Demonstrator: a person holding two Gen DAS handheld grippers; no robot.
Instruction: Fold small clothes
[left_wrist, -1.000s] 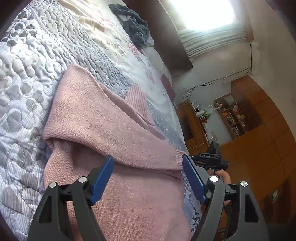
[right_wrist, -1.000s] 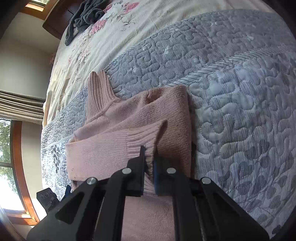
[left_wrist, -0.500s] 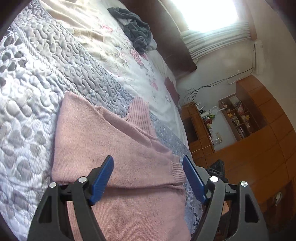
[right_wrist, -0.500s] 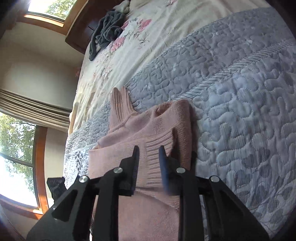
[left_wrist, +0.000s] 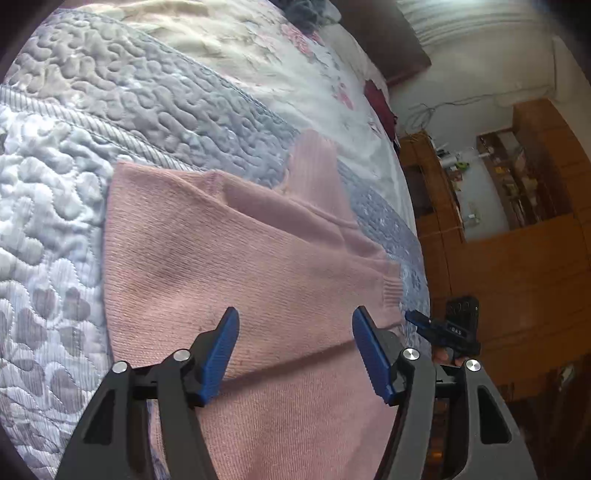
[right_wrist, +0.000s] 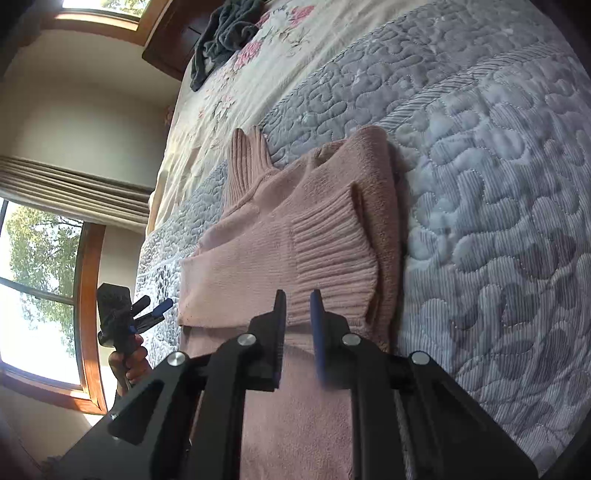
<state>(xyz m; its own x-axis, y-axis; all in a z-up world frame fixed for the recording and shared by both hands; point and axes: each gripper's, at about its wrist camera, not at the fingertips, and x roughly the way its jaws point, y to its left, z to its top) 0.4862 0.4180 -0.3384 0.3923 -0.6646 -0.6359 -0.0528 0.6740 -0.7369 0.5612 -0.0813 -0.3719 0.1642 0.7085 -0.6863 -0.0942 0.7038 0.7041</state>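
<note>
Matt pink ribbed-knit sweater (right_wrist: 295, 236) on puffy stitched quilt (right_wrist: 498, 184), seemingly cotton.

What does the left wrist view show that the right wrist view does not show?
Only the left wrist view shows the wooden shelves and the right gripper from outside. Only the right wrist view shows the window, the ribbed cuff folded over the body, and the hand holding the left gripper. Both show the pink sweater on the grey quilt and the dark garment.

Pink knit turtleneck sweater (right_wrist: 266, 254) lies flat on grey quilted bedspread (right_wrist: 498, 206), sleeve folded across body, ribbed collar extended.
</note>
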